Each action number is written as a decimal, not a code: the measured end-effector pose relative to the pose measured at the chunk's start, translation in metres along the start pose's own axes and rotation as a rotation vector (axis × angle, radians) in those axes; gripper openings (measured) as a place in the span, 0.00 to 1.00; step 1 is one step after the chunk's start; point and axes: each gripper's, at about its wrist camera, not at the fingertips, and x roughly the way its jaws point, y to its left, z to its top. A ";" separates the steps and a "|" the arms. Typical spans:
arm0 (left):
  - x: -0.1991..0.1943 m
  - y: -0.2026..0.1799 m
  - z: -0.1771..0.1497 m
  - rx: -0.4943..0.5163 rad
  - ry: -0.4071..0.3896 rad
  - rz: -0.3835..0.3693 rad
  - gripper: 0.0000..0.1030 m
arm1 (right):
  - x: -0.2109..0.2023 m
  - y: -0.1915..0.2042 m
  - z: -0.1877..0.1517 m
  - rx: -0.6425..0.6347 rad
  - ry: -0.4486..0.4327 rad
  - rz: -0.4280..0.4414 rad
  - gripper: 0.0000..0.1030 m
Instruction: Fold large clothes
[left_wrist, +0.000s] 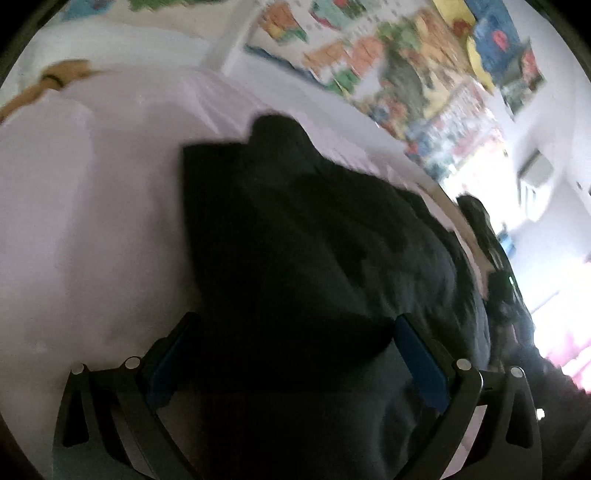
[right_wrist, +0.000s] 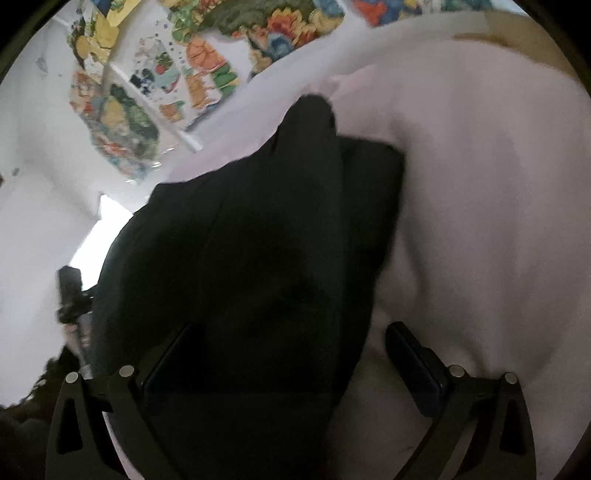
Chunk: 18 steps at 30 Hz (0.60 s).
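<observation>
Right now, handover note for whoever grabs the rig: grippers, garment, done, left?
Left gripper: open, jaws wide, dark garment between them, not clamped.
Right gripper: open, straddling the garment's near edge, nothing gripped.
Garment: lies on the pale pink sheet, looks partly folded with layers overlapping; one narrow end points toward the wall with colourful posters.
Done: seemingly at least one fold, blur limits certainty.
Left: grip near edge, finish folding, flatten.
</observation>
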 end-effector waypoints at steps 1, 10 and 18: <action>0.004 -0.002 0.000 0.019 0.020 -0.004 0.98 | 0.002 0.000 0.000 0.000 0.013 0.022 1.00; 0.020 -0.005 0.003 0.021 0.089 0.015 0.98 | 0.021 0.001 0.000 0.024 0.094 0.046 1.00; 0.030 -0.011 0.009 -0.066 0.136 0.082 0.97 | 0.024 0.006 -0.006 0.036 0.090 0.005 0.97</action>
